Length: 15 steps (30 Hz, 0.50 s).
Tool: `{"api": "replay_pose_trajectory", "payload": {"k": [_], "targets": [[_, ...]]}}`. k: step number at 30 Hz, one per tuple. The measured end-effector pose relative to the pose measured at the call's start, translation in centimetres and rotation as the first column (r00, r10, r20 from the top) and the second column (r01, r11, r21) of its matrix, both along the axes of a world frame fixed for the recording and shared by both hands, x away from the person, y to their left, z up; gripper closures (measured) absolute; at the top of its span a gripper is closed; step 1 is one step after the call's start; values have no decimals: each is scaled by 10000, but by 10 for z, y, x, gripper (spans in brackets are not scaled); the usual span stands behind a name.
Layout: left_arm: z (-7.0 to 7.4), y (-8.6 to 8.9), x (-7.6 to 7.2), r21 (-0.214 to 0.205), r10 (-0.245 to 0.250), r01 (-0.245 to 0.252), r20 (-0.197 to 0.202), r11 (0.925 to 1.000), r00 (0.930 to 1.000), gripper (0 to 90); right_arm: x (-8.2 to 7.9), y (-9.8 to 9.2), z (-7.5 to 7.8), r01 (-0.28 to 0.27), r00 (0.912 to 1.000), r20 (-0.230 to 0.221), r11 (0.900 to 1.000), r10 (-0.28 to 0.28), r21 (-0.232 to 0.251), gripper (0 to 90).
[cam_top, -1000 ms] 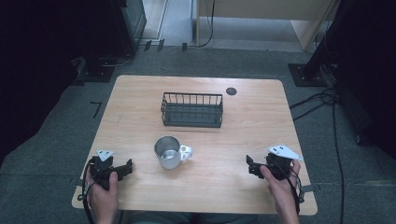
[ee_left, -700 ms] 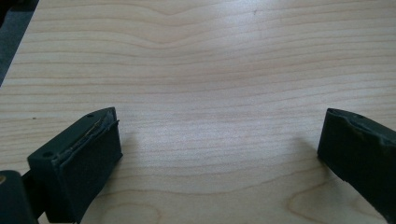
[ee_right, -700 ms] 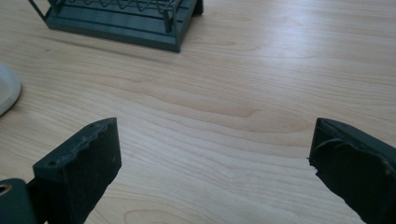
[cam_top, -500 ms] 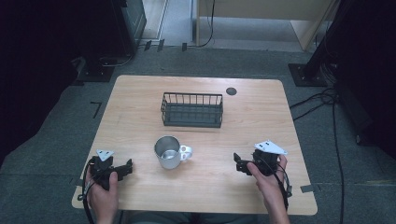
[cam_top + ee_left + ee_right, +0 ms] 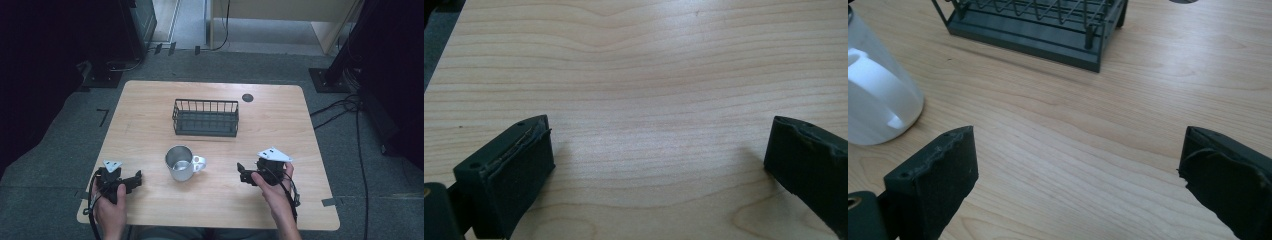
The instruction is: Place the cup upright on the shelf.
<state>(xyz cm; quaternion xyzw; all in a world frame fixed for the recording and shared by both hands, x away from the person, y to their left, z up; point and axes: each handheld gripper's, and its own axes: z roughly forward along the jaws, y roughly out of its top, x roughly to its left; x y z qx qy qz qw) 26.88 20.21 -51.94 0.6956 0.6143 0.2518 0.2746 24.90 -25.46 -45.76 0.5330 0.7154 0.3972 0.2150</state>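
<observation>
A white mug [image 5: 180, 163] with a shiny metal inside stands upright near the middle of the wooden table [image 5: 150, 120], its handle turned toward 3 o'clock. Nothing can be made out inside it from the high view. At 12 o'clock from the mug, well apart from it, sits a dark wire basket [image 5: 205, 117]; its floor looks bare in the high view. In the right gripper view the basket [image 5: 1038, 25] shows at the top and the mug [image 5: 878, 95] at the left edge.

The right gripper [image 5: 243, 173] is held just above the tabletop at 3 o'clock from the mug, near it but not touching, its jaws wide apart with only wood between them. The left gripper [image 5: 136, 179] is at about 8 o'clock from the mug, jaws also spread wide over bare table. A small dark round disc [image 5: 247, 97] lies on the table at 1 o'clock from the basket.
</observation>
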Motion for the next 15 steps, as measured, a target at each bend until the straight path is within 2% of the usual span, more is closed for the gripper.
{"api": "replay_pose_trajectory", "payload": {"k": [15], "targets": [[0, 0, 0, 0, 0, 0, -1, 10000, 10000, 0, 7, 30, -1, -619, 9981, -40, 9980, 620, 85, 18]]}}
